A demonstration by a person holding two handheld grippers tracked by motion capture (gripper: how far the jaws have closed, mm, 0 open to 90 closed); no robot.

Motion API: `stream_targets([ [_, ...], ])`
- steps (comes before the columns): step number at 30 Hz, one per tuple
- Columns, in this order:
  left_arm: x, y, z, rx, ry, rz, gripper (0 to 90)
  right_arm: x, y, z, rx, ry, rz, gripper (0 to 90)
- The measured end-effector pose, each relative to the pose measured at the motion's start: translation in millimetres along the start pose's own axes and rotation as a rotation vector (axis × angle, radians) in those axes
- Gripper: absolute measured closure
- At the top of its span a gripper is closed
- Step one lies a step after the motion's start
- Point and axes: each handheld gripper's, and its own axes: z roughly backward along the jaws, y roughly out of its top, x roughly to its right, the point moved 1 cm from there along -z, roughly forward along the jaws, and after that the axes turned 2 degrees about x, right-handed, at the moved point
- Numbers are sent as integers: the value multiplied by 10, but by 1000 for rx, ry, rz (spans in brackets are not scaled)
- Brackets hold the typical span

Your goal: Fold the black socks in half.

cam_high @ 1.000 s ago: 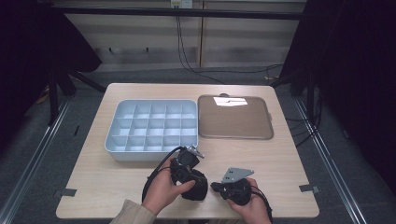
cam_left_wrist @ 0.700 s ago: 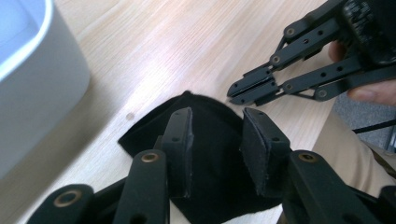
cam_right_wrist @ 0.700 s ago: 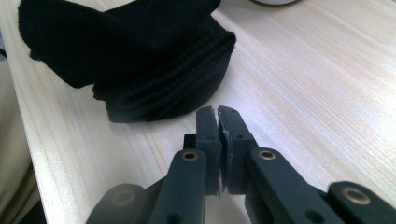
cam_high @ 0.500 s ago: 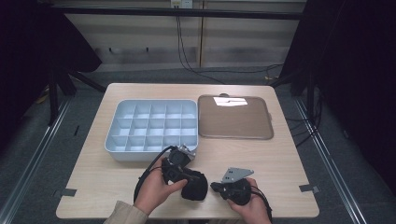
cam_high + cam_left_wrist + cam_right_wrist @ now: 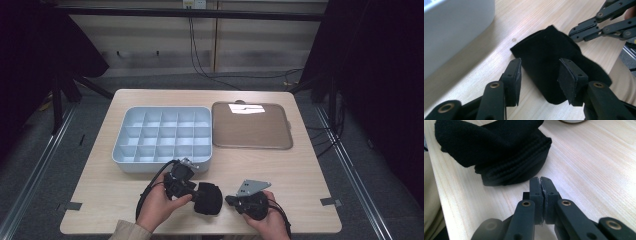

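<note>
On the table's near edge, folded black cloth (image 5: 554,65) lies crosswise between the opening left claw (image 5: 540,82)

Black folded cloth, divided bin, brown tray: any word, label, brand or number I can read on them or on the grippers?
No readable text anywhere.
Black folded cloth: plain, no label.
Divided bin: plain, no marking.
Brown tray: the white patch is glare, not a label.
Left gripper and right gripper: no lettering.
</note>
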Motion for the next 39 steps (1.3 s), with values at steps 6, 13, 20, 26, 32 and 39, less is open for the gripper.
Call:
stream_targets([
  [6,-53,-61,-50,-6,6,18,504,-6,2,-4,0,3,1,886],
  [13,-70,-79,-80,-5,2,31,492,-8,3,-7,3,5,2,886],
  [20,-65,-93,-130,0,-10,52,469,-24,12,-15,0,8,13,893],
  [26,-43,-72,-164,11,-13,57,446,-49,20,-22,-4,9,19,900],
  [32,-28,-49,-175,16,-14,61,434,-59,25,-30,-2,15,21,900],
  [39,13,-31,-224,14,-19,59,422,-65,28,-35,-2,14,25,900],
])
